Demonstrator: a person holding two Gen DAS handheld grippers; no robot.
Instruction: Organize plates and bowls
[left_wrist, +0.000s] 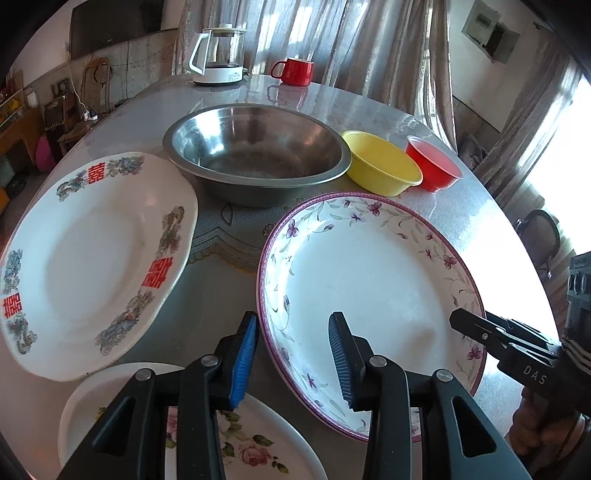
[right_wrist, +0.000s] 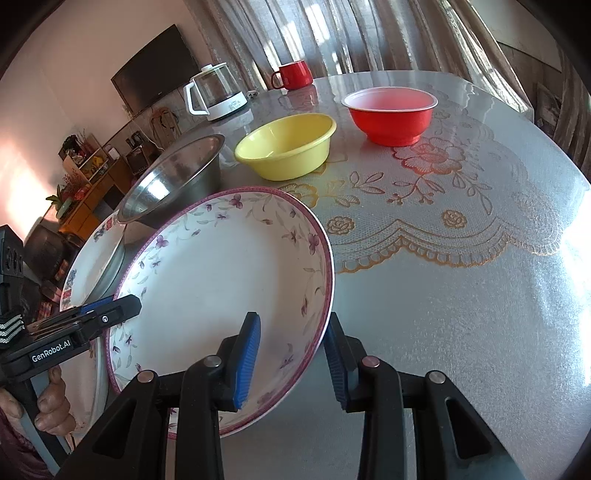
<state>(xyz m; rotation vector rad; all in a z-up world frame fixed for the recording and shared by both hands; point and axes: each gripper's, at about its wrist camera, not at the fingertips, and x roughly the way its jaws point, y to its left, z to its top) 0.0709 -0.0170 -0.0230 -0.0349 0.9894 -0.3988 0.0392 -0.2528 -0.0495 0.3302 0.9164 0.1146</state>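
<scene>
Left wrist view has the purple-flower plate (left_wrist: 369, 295) sitting tilted on the table (left_wrist: 424, 133), with both grippers at its rim. The left gripper (left_wrist: 293, 363) has its jaws spread, one on each side of the near left rim, not pinching it. Same story for the right gripper (right_wrist: 291, 363): jaws apart, straddling the right rim.

Containers all look empty: the steel basin (left_wrist: 258, 147), then the yellow bowl (left_wrist: 382, 164) and red bowl (left_wrist: 434, 166) beside it. The dragon plate (left_wrist: 92, 258) leans on the basin, and a rose plate (left_wrist: 258, 443) lies under the left gripper.

Further back there's a glass kettle (left_wrist: 219, 53), a red mug (left_wrist: 295, 72), a lace-print table cover, curtains and a wall TV (right_wrist: 157, 72).
</scene>
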